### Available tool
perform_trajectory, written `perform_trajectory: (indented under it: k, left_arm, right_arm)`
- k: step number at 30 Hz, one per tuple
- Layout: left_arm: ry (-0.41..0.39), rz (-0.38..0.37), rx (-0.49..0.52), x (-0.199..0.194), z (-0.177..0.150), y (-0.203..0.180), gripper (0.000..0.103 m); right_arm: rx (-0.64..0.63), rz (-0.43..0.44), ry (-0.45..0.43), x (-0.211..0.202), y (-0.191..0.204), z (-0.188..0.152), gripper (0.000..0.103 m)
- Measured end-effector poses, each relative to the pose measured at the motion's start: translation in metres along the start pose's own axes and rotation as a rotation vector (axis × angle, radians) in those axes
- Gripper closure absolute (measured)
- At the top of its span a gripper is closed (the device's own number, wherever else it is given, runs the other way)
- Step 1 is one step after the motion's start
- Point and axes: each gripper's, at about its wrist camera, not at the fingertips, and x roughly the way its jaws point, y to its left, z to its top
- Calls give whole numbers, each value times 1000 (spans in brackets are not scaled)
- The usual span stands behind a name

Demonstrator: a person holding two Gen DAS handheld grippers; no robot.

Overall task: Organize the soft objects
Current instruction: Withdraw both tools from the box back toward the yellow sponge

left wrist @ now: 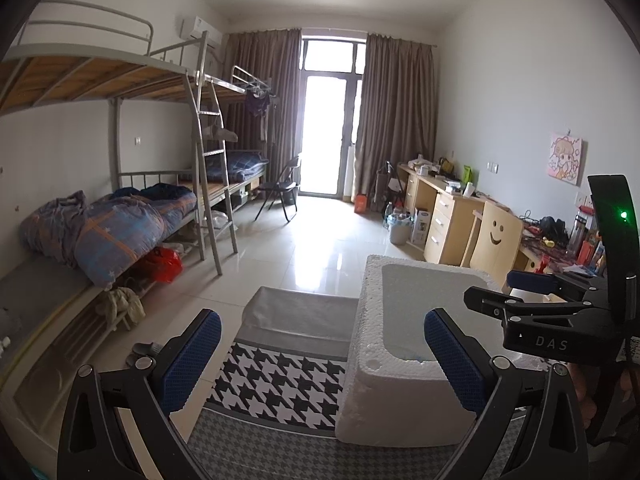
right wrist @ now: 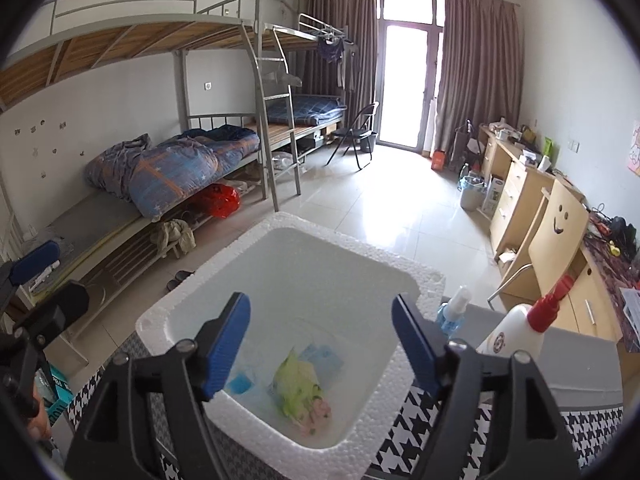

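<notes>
Above foam box [right wrist: 280,276], right claw [right wrist: 320,344] spread, empty

The foam box [right wrist: 288,320] stands on the tabletop [right wrist: 592,420]. Soft packets [right wrist: 300,388] lie inside it. Two bottles [right wrist: 512,328] stand just right of the box.

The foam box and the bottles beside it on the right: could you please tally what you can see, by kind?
Foam box: 1
Green soft bundle inside it: 1
Blue flat pieces inside it: at least 2, partly hidden
Blue spray bottle: 1
White bottle with red cap: 1
Total: at least 6
</notes>
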Motion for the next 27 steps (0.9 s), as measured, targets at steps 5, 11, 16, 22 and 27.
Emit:
perform_trajectory:
  k: [5, 11, 16, 22, 27]
  left_arm:
    - [2, -1, 7, -4, 0, -4, 1]
    - [-19, -10, 17, -15, 3, -10, 1]
    - [-29, -15, 29, -23, 4, -16, 1]
    - [-36, -24, 34, -31, 6, -21, 1]
    - [-37, -34, 46, -36, 4, -29, 1]
  right_arm:
    - [3, -15, -9, -7, -3, -2, 26]
    - [20, 6, -37, -23, -5, -3, 25]
    - [22, 18, -45, -33, -3, -5, 25]
    - [15, -17, -56, -44, -5, -12, 12]
    - [36, -14, -67, -54, -10, -17, 4]
